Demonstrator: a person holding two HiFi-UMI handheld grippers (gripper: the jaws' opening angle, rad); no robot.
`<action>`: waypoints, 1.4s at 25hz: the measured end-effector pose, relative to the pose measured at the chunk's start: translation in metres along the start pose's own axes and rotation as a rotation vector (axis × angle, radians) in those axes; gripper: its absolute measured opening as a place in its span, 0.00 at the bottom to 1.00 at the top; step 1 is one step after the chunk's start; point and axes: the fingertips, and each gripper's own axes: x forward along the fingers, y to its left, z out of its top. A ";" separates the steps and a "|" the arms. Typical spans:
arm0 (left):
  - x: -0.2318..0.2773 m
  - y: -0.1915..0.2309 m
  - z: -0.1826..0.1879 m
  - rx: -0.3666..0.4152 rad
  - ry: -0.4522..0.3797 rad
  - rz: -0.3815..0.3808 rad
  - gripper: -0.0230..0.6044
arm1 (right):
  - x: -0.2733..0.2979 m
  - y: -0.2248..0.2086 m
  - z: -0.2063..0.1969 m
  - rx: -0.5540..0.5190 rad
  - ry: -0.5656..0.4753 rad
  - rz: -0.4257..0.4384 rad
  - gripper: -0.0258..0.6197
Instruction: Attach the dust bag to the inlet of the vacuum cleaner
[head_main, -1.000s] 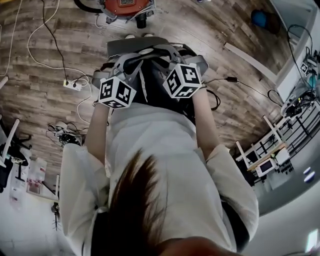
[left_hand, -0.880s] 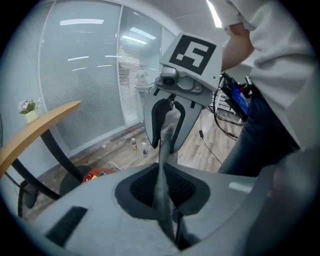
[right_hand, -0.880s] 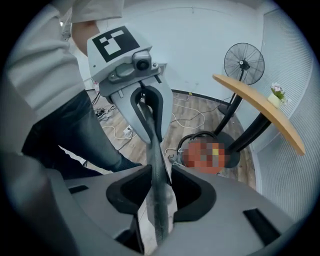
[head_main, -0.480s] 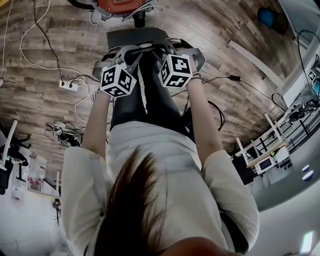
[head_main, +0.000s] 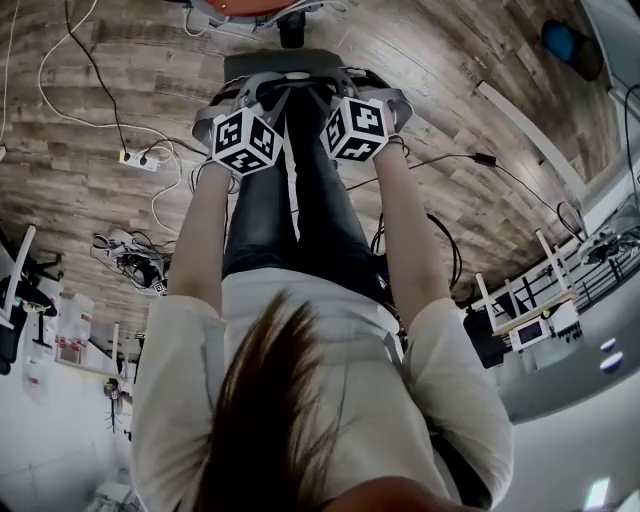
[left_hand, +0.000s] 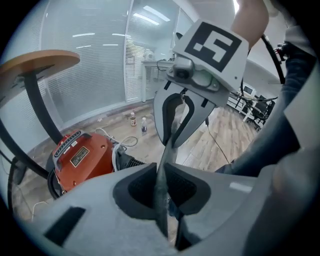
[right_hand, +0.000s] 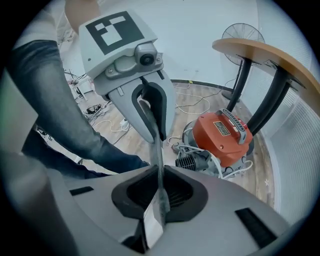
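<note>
Left gripper (left_hand: 161, 187): jaws closed on one edge of the dust bag (head_main: 250, 65). The thin grey sheet runs straight between the pads, with no gap showing.

Right gripper (right_hand: 160, 192): jaws have just been closing and now clamp the opposite edge of the same bag. The sheet stands edge-on between the pads, with a paler strip of it below them.

The two grippers face each other with the bag stretched between them. Each shows in the other's view, fingertips pinched on the sheet.

Dust bag: off the floor, held in front of the person's legs (head_main: 290, 210), both arms reaching down to it.

Vacuum cleaner (right_hand: 222, 135): orange body with a grey handle, standing on the wooden floor (head_main: 470, 120) beyond the bag and clear of it — no contact visible. A white hose or cable and a dark ribbed part lie against its near side. Which part is the inlet cannot be made out.

Surroundings: a round wooden table (right_hand: 260, 52) on dark curved legs stands over the vacuum cleaner, and a power strip (head_main: 140, 160) with white cables lies on the floor to the person's left.
</note>
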 end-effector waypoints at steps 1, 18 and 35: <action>0.005 0.003 -0.006 -0.004 0.010 -0.006 0.11 | 0.007 -0.001 -0.001 -0.002 0.002 0.004 0.09; 0.066 0.028 -0.048 -0.071 0.087 -0.066 0.11 | 0.076 -0.023 -0.028 0.015 0.030 0.059 0.09; 0.077 0.040 -0.053 -0.057 0.104 -0.041 0.11 | 0.087 -0.036 -0.032 -0.037 0.041 0.058 0.09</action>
